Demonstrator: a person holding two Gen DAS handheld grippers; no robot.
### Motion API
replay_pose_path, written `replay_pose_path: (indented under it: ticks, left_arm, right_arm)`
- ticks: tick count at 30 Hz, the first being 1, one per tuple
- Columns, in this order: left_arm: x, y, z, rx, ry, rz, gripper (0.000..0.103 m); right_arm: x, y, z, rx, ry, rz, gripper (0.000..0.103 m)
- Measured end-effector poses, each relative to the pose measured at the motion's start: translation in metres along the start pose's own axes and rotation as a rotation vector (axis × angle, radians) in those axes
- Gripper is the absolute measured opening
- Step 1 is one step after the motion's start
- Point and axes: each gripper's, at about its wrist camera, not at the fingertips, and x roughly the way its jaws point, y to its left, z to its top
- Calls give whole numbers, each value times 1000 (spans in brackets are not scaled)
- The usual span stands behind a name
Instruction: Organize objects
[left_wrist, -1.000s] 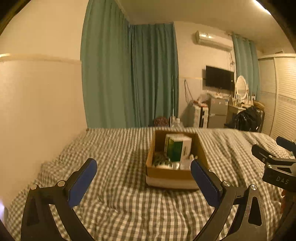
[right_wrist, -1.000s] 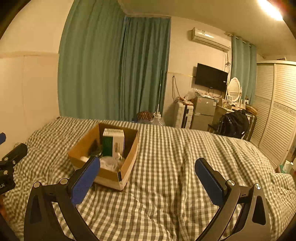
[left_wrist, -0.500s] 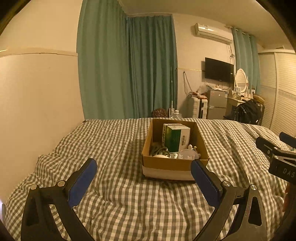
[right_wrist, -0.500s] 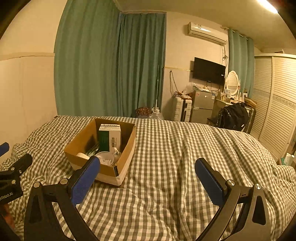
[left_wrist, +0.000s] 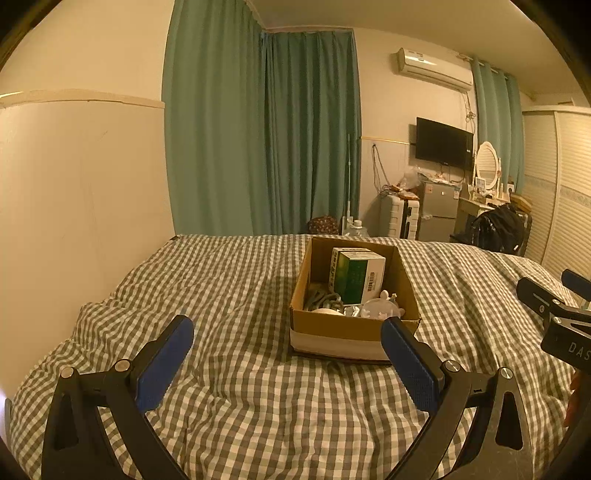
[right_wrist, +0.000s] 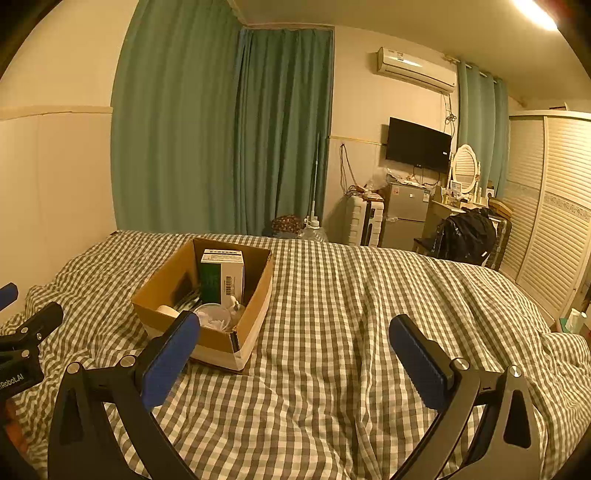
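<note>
An open cardboard box (left_wrist: 332, 325) (right_wrist: 173, 284) sits on a checked bedspread (left_wrist: 229, 288) (right_wrist: 351, 295). Inside it stand a green and white carton (left_wrist: 356, 275) (right_wrist: 221, 275), a clear round container (left_wrist: 376, 308) (right_wrist: 214, 314), a white roll (right_wrist: 168, 310) and dark cords (left_wrist: 319, 299). My left gripper (left_wrist: 288, 360) hovers open above the bedspread, short of the box's near wall. My right gripper (right_wrist: 295, 349) is open too, to the right of the box, and shows at the right edge of the left wrist view (left_wrist: 554, 306). Neither holds anything.
A cream wall (left_wrist: 81, 192) borders the bed on the left. Green curtains (left_wrist: 266, 140) hang behind it. Past the bed's far end stand a small fridge (right_wrist: 404, 216), a white suitcase (right_wrist: 364, 221), a black bag (right_wrist: 467, 230) and a louvred wardrobe (right_wrist: 554, 206).
Both cameras have risen and tilted down slightly, so the box's contents show more fully. Both grippers stay open and nothing was picked up.
</note>
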Motion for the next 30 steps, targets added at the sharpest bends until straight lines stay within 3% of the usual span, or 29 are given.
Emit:
replay_pose_path:
  ticks: [30]
  left_arm:
    - [-1,4,-5,-19,9,18,103]
  right_arm:
    - [1,7,-2,-4,0,1,103]
